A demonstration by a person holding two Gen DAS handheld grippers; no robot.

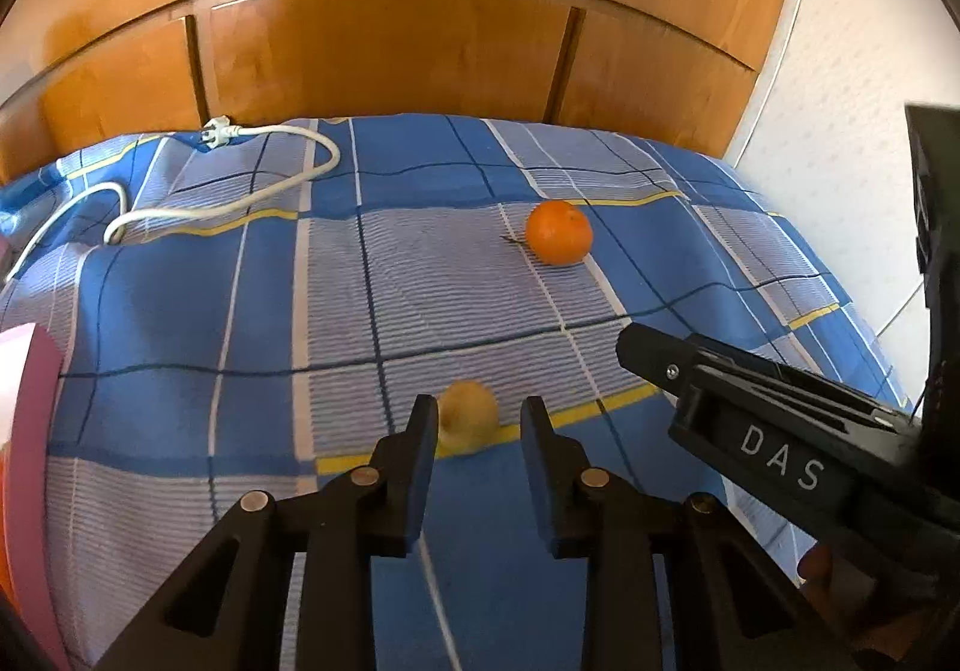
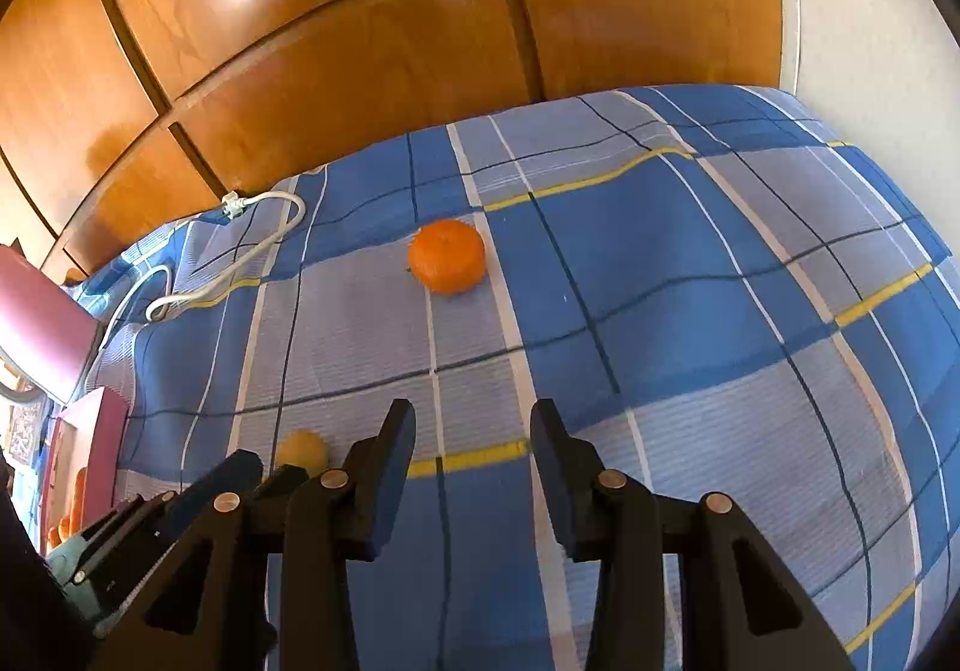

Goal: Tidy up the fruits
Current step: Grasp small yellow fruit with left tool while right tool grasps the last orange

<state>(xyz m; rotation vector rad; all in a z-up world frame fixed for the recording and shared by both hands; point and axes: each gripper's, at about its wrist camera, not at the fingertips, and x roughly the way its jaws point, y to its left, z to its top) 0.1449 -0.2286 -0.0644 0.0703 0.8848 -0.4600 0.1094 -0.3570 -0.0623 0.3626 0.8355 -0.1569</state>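
An orange [image 1: 558, 231] lies on the blue checked bedspread [image 1: 180, 311], also in the right wrist view [image 2: 447, 255]. A small yellow fruit [image 1: 467, 420] lies just ahead of my left gripper [image 1: 477, 416], whose jaws are open with the fruit between the tips, not gripped. It shows at the lower left in the right wrist view [image 2: 301, 450]. My right gripper [image 2: 473, 422] is open and empty, some way short of the orange. Its body [image 1: 780, 431] shows at the right in the left wrist view.
A white power cable with plug [image 1: 240, 179] lies at the far left of the bed. A pink box [image 2: 84, 461] with orange fruits inside [image 2: 69, 515] stands at the left edge. Wooden wardrobe doors [image 1: 390, 41] rise behind the bed; a white wall [image 1: 852, 131] is on the right.
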